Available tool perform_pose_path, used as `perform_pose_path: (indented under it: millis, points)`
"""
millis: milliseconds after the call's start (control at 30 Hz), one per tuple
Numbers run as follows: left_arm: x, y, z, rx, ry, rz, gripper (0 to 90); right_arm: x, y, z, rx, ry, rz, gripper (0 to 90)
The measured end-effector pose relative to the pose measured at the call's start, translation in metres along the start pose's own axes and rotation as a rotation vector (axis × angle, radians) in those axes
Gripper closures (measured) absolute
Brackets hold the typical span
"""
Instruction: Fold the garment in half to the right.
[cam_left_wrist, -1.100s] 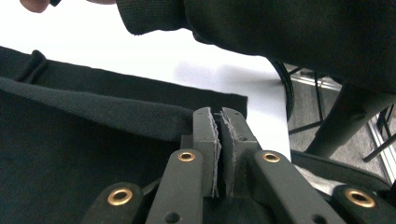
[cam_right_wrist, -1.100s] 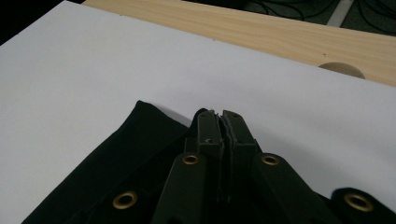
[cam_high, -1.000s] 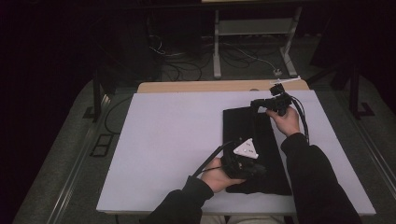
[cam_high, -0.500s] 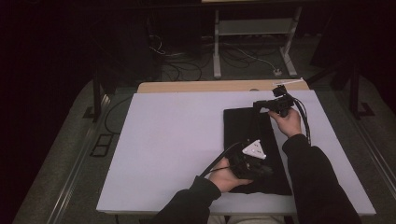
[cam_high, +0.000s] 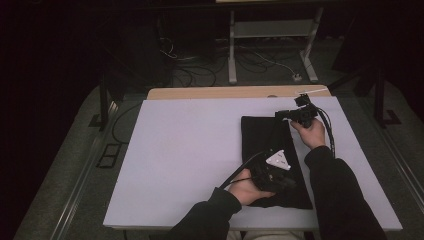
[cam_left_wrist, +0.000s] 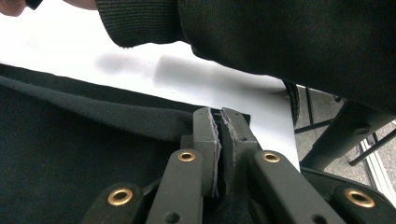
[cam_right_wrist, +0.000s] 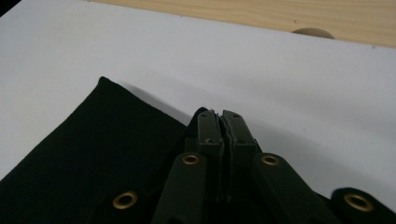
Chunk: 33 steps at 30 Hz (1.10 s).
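Observation:
A black cloth (cam_high: 265, 135) lies flat on the right half of the white table (cam_high: 190, 145). My left gripper (cam_high: 292, 181) sits low over the cloth's near right part and points right. In the left gripper view, the left gripper (cam_left_wrist: 219, 116) is shut, with a raised fold of the cloth (cam_left_wrist: 70, 154) running into its tips. My right gripper (cam_high: 279, 114) is at the cloth's far right corner and points left. In the right gripper view, the right gripper (cam_right_wrist: 218, 114) is shut, and the cloth (cam_right_wrist: 93, 149) lifts into its tips at that corner.
A wooden strip (cam_high: 235, 92) borders the table's far edge, also seen as wooden strip (cam_right_wrist: 280, 14). The right forearm's dark sleeve (cam_left_wrist: 280, 42) hangs over the left gripper. Beyond the table are cables and a metal stand (cam_high: 270, 45) on a dark floor.
My left gripper has slid a little to the right over the cloth's near part. The right gripper has hardly moved at the far corner.

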<state>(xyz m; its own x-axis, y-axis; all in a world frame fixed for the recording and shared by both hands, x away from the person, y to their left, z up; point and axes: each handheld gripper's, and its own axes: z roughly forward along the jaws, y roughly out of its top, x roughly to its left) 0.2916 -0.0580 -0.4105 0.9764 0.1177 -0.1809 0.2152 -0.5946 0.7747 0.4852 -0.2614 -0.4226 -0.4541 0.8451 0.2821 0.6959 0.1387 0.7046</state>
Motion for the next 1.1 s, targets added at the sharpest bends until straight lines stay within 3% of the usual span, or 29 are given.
perform_pose_path:
  millis: [333,600,767,933,1100]
  points:
    - [0.001,0.004,0.01,0.015,-0.004,-0.012,83.6,-0.013,-0.01,0.001,0.007,0.005,0.042,83.5]
    - [-0.001,0.005,0.011,0.027,0.009,0.003,83.7,-0.017,-0.018,-0.014,-0.018,0.005,0.093,61.8]
    - [-0.002,0.007,0.013,0.034,0.013,0.006,83.9,-0.016,-0.021,-0.027,-0.04,-0.012,0.1,37.2]
    - [-0.004,0.012,0.018,0.046,0.019,0.014,84.0,-0.014,-0.024,-0.045,-0.097,-0.017,0.118,13.5]
    - [-0.005,0.017,0.025,0.062,0.016,0.021,84.2,-0.01,-0.033,-0.062,-0.122,0.006,0.081,5.8]
